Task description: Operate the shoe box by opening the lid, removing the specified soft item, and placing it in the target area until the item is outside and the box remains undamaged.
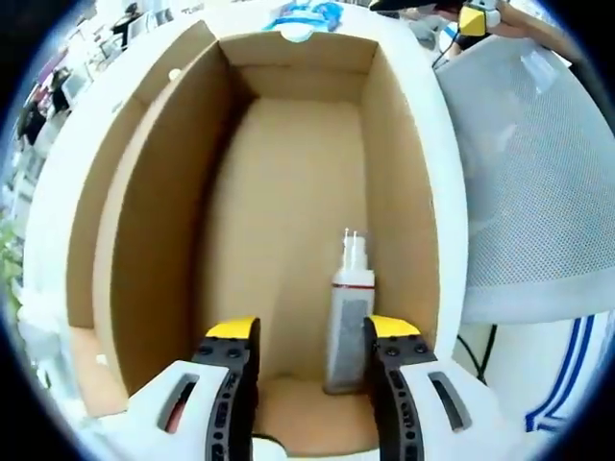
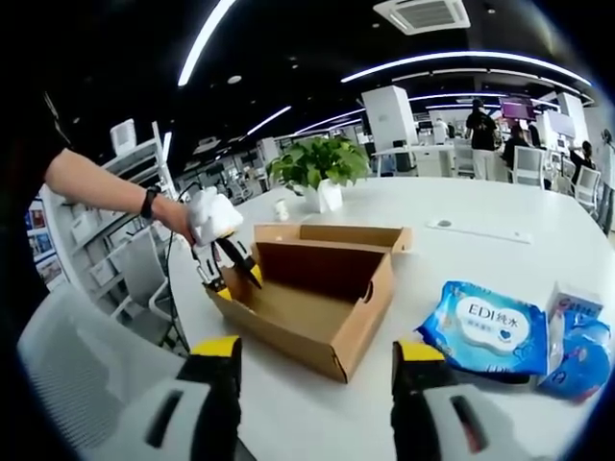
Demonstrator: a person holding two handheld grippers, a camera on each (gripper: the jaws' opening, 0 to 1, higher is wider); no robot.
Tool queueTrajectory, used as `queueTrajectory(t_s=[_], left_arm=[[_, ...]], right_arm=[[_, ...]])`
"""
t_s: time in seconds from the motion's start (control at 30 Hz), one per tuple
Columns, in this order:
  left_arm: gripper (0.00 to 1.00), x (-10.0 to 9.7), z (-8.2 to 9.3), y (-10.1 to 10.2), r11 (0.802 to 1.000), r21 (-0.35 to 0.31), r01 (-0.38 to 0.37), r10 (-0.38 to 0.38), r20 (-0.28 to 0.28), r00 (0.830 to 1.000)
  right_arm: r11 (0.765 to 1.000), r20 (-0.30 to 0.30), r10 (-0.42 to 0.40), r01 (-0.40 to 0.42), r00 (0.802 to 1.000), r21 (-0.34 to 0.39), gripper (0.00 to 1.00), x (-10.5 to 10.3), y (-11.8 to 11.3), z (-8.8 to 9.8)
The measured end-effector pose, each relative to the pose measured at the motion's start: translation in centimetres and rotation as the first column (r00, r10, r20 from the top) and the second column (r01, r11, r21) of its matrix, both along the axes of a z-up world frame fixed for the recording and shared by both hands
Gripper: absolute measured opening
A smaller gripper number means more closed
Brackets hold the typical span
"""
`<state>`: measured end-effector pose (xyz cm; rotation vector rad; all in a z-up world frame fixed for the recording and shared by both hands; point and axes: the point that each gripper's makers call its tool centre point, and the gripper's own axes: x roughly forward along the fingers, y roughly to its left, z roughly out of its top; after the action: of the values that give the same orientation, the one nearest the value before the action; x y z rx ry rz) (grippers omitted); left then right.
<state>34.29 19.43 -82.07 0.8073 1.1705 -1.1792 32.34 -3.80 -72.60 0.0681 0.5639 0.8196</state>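
The cardboard shoe box (image 1: 154,250) is open, and I look straight into it in the left gripper view. A small grey bottle with a white cap (image 1: 348,322) rests on the box floor by the right wall. My left gripper (image 1: 312,336) is open at the box's near end, its right jaw beside the bottle and not around it. In the right gripper view the box (image 2: 317,317) sits on a white table (image 2: 500,240) with its lid (image 2: 332,233) folded back. A hand holds the left gripper (image 2: 237,280) at the box's left end. My right gripper (image 2: 319,360) is open and holds nothing, short of the box.
A blue wipes pack (image 2: 480,327) and a second blue pack (image 2: 578,355) lie right of the box. A potted plant (image 2: 317,163) stands behind it. A white mesh chair (image 1: 538,173) is beside the table edge. People stand at the far right.
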Motion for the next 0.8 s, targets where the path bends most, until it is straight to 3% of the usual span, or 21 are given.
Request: queueTrajectory(t_s=[0.2,0.37,0.8], left_arm=[[0.49,0.5,0.0,0.0,1.000,0.016,0.014,-0.014,0.029,0.999],[0.46,1.1,0.2,0.2,1.000,0.024,0.020,-0.021,0.069,0.997],[0.41,-0.4,-0.9,0.8,0.996,0.060,0.067,-0.069,0.028,0.997]], right_arm=[[1.000,-0.002,-0.006,0.006,1.000,-0.006,0.61,0.1,-0.2,-0.1],[1.000,-0.003,-0.012,0.012,1.000,-0.003,0.61,0.2,-0.2,-0.1],[1.000,-0.004,-0.008,0.008,1.000,-0.004,0.61,0.1,-0.2,-0.1]])
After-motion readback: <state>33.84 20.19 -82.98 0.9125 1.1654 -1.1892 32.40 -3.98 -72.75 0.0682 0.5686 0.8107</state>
